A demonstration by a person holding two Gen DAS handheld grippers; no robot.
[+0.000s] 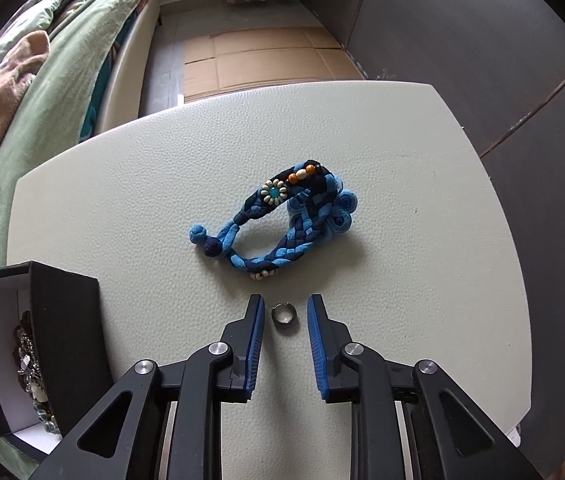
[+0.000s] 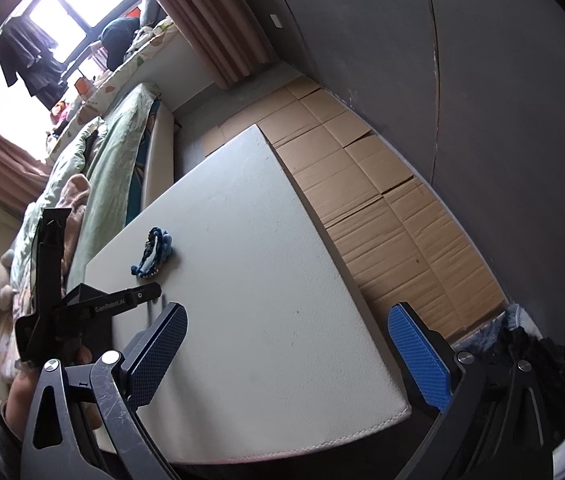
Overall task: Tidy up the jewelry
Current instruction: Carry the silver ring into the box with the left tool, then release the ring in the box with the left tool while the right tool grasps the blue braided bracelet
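Note:
A small silver ring lies flat on the white padded table. My left gripper points down over it, one blue pad on each side of the ring with a narrow gap either way, so neither pad touches it. Just beyond lies a braided blue fabric bracelet with beads and a flower of shells. At the left edge stands an open black jewelry box with a beaded piece inside. My right gripper hangs wide open and empty over the table's near edge. The right wrist view also shows the bracelet.
A bed with green bedding runs along the table's left side. Flattened cardboard covers the floor beyond the table, by a dark wall. A dark fluffy bundle sits low at the right. The table's right half is bare.

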